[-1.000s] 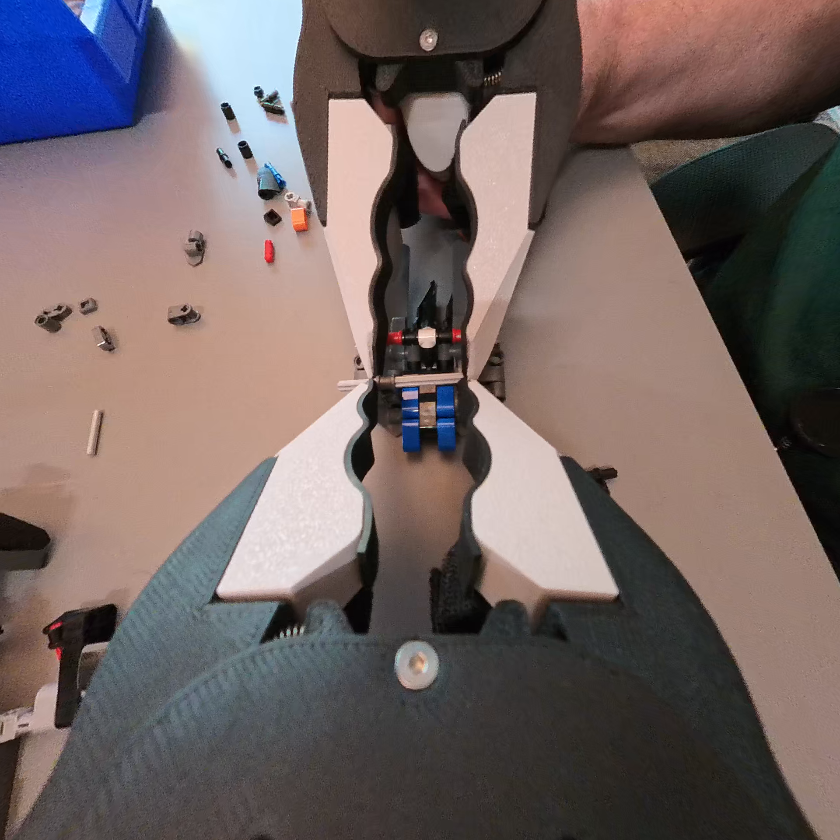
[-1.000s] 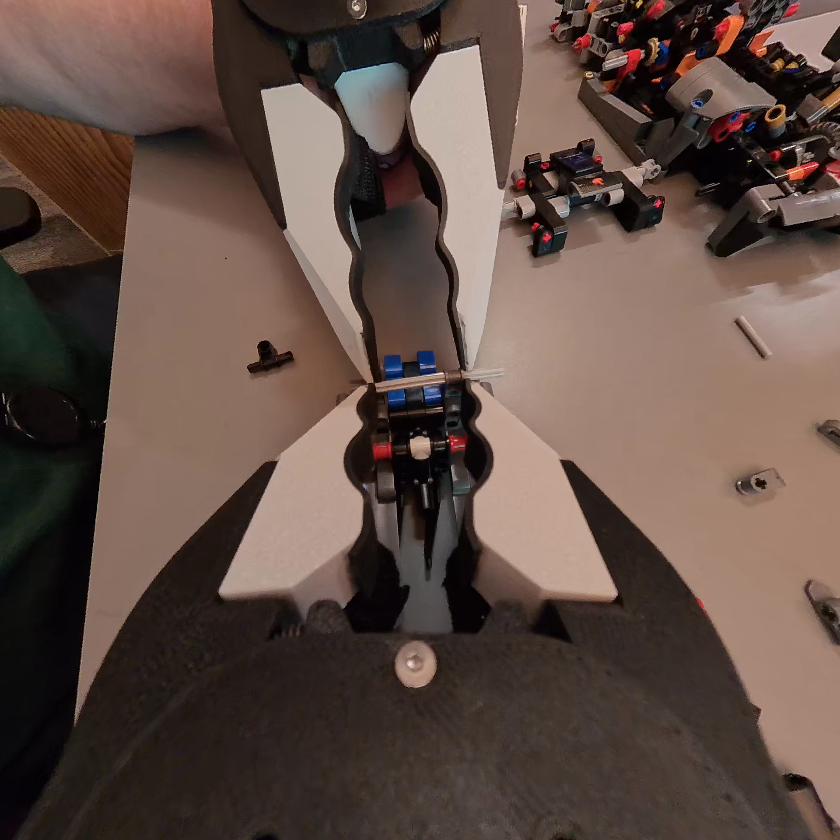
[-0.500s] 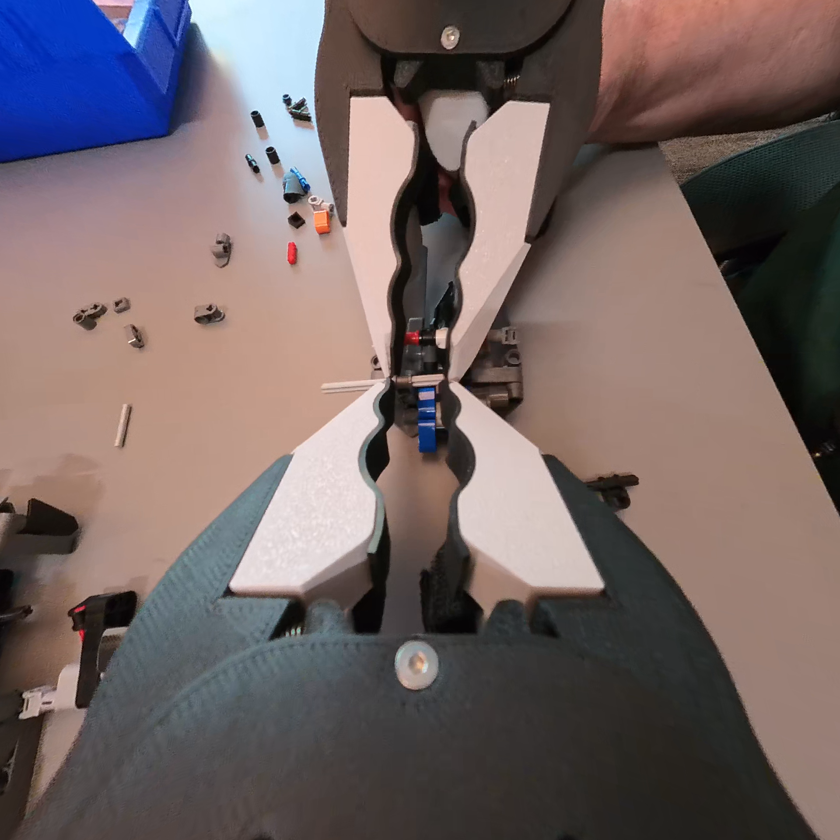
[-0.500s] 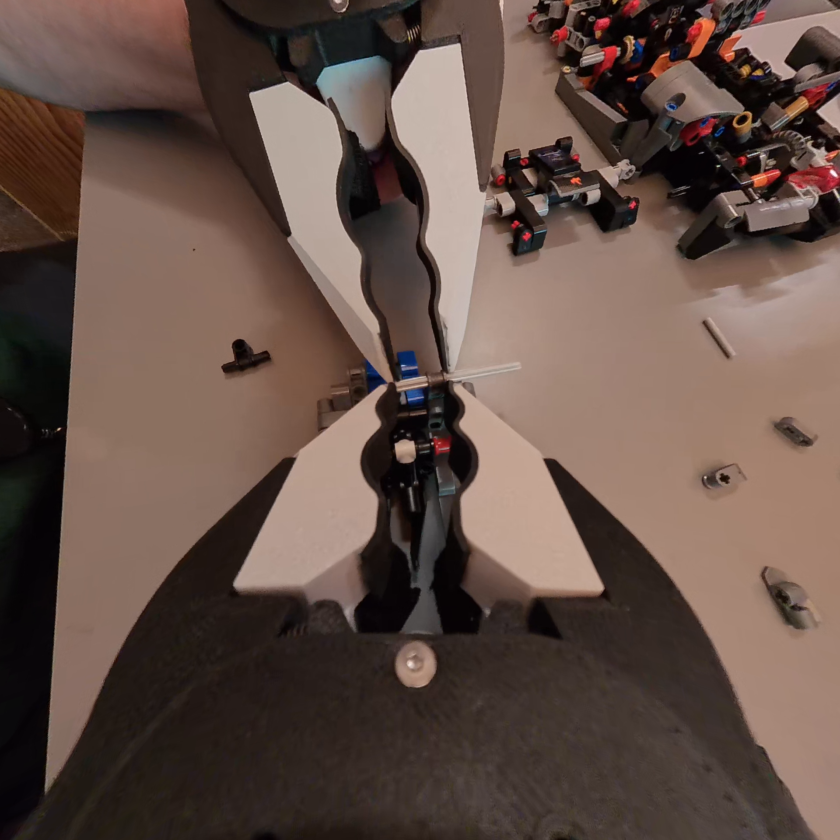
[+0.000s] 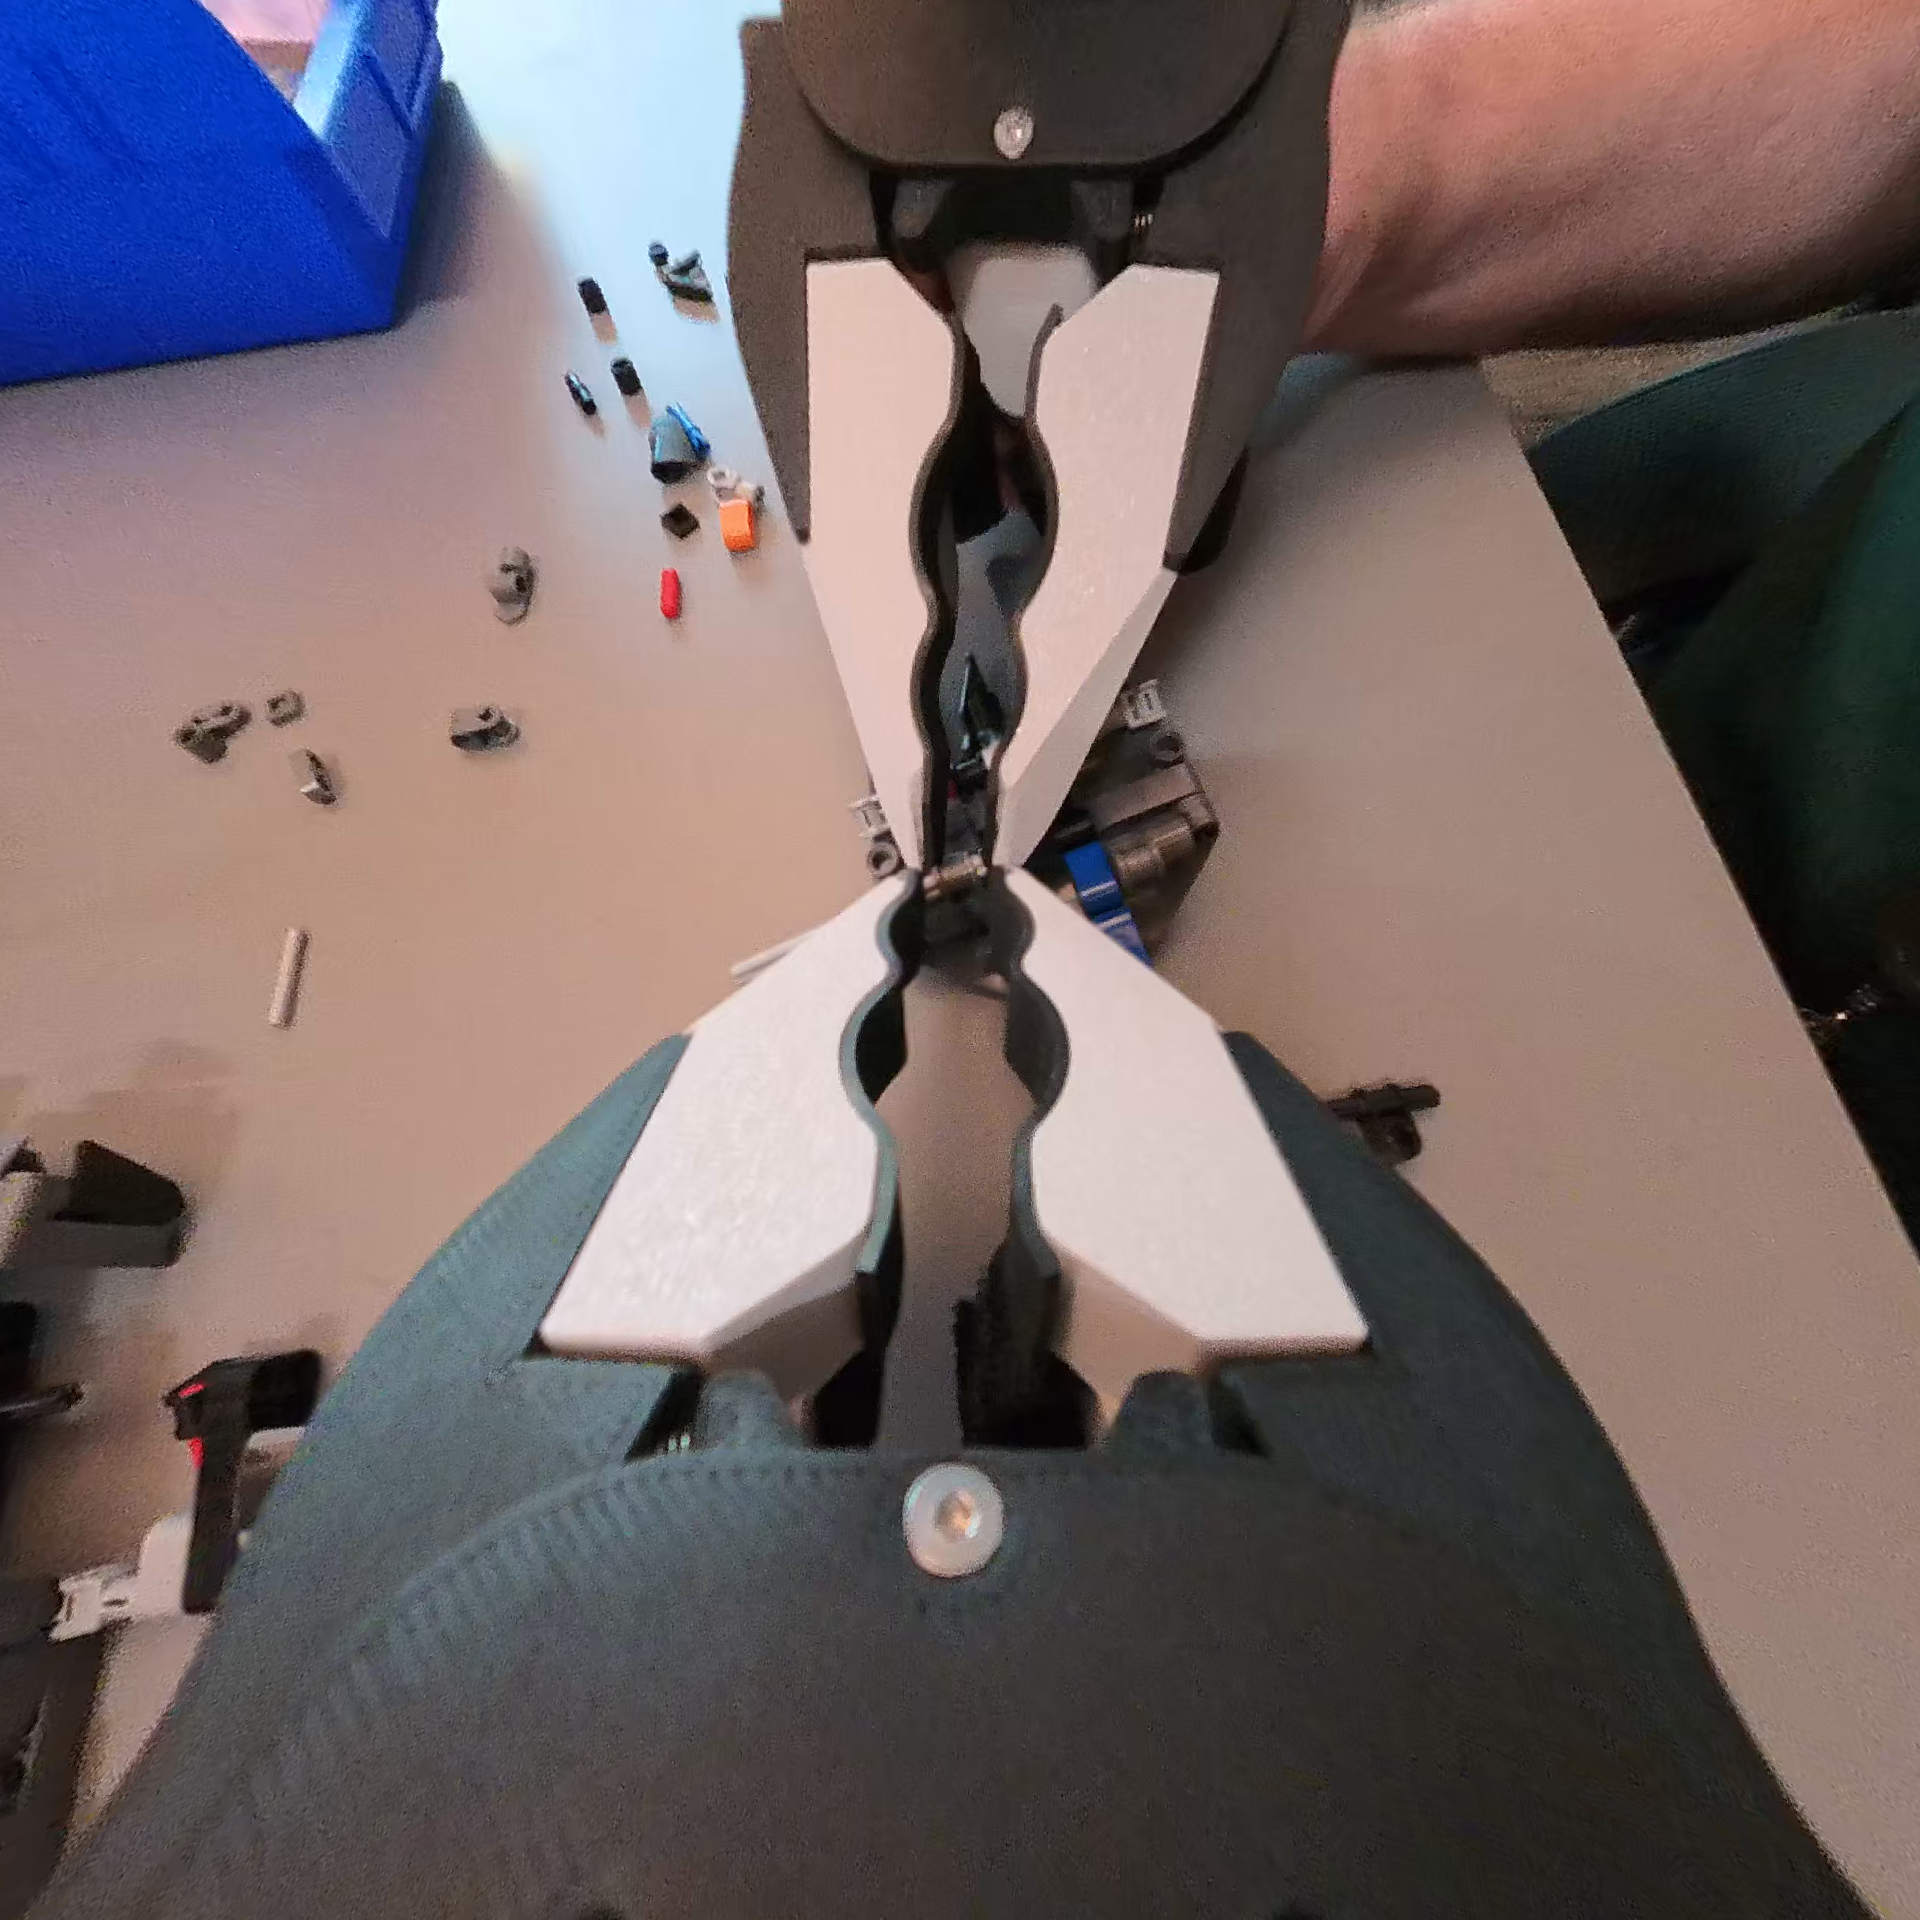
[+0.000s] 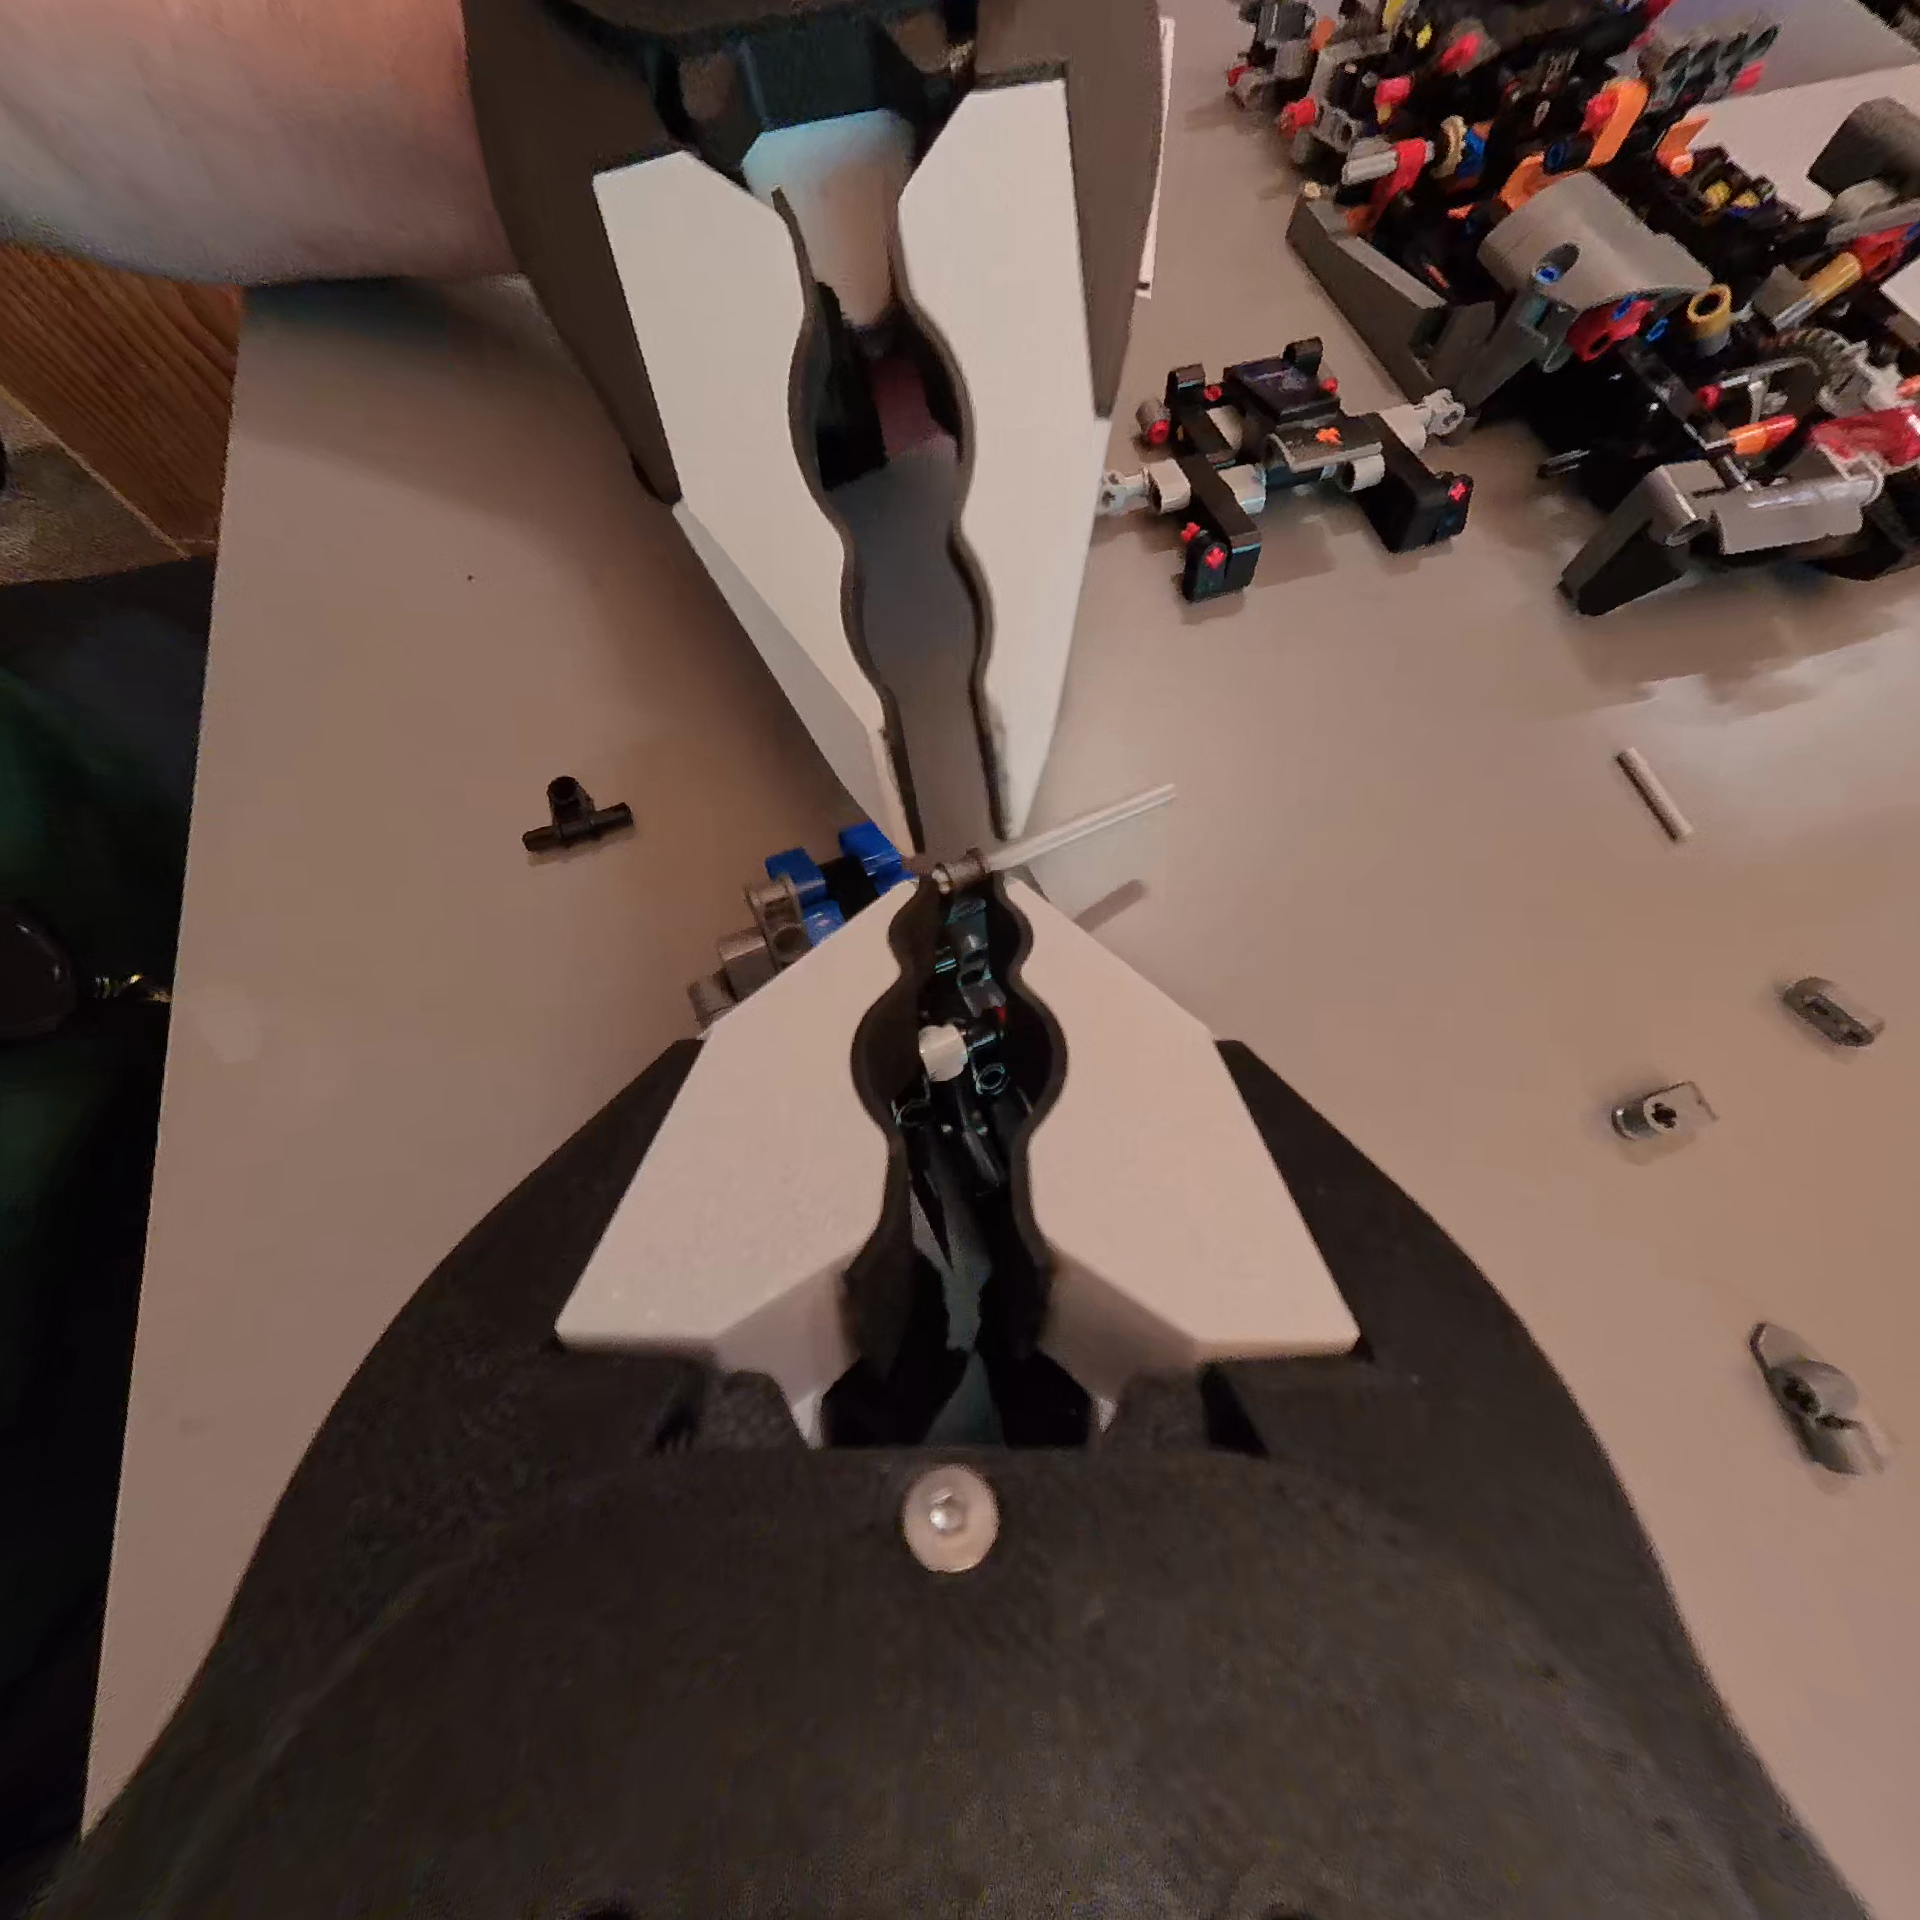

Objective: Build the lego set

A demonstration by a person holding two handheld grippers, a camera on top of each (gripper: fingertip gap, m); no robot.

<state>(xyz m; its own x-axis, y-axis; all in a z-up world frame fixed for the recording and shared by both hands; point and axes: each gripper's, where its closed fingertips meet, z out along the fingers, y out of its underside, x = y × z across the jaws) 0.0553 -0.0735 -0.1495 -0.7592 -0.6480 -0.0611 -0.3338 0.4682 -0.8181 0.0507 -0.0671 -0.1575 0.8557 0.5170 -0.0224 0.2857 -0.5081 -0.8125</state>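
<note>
A small lego sub-assembly (image 6: 956,1049) of black, grey and blue parts hangs above the grey table (image 6: 416,582) between my two grippers, which meet tip to tip. My right gripper (image 6: 956,894) is shut on its black part, which fills the jaws. The blue end (image 6: 831,862) sticks out to the left. A thin grey axle (image 6: 1081,831) crosses at the tips and pokes out to the right. My left gripper (image 5: 956,894) is shut on the axle's grey bush (image 5: 956,878). The blue end (image 5: 1096,878) shows to its right. The right gripper (image 5: 964,831) comes in from above.
A blue bin (image 5: 156,177) stands far left, with several loose small parts (image 5: 675,499) and a grey axle (image 5: 288,977) on the table. A black T-connector (image 6: 577,821) lies by the table edge. A large build (image 6: 1610,260) and a black module (image 6: 1299,447) sit far right. Only a small space, under 4 cm, lies between the two pairs of fingers.
The sub-assembly has turned from face-on to edge-on between the tips, its blue end swinging out sideways. Both grippers' jaws have narrowed on it.
</note>
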